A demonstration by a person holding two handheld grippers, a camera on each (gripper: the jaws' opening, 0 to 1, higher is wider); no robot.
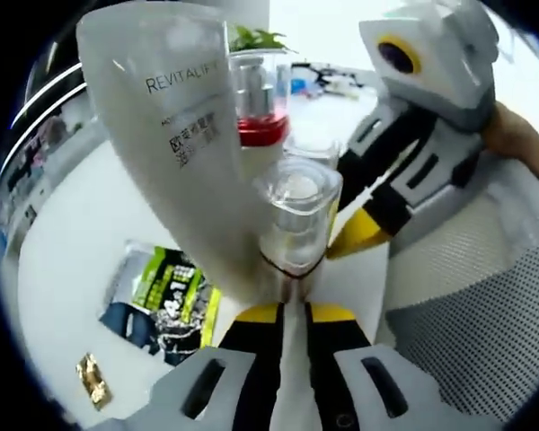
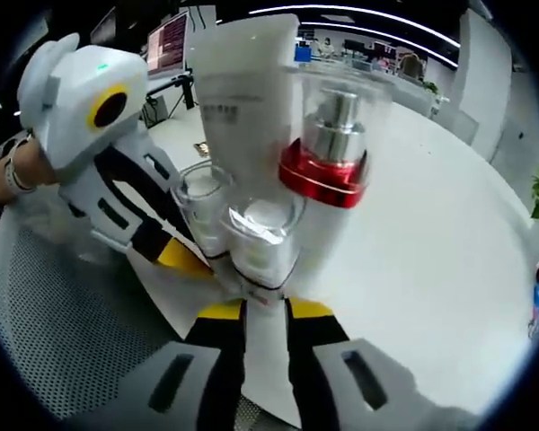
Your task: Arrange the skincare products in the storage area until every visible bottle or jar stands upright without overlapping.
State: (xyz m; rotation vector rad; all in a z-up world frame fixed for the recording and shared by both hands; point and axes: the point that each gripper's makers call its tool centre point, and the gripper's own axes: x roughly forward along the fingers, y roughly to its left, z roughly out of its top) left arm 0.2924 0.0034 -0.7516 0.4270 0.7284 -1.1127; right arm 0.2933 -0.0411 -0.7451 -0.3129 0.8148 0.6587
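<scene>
Standing upright, the white Revitalift tube (image 1: 175, 135) rises just beyond the left gripper (image 1: 292, 310), whose narrowed jaws clasp its base. Beside the tube stand clear-capped bottles (image 1: 296, 211) and a red-collared pump bottle (image 2: 332, 162); the right gripper (image 2: 256, 305) pinches a clear-capped bottle's base.

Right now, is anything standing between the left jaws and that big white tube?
Nothing visible. The left gripper is already at the foot of the white tube. A clear-capped bottle stands close beside the tube, the red-collared pump bottle behind.
</scene>
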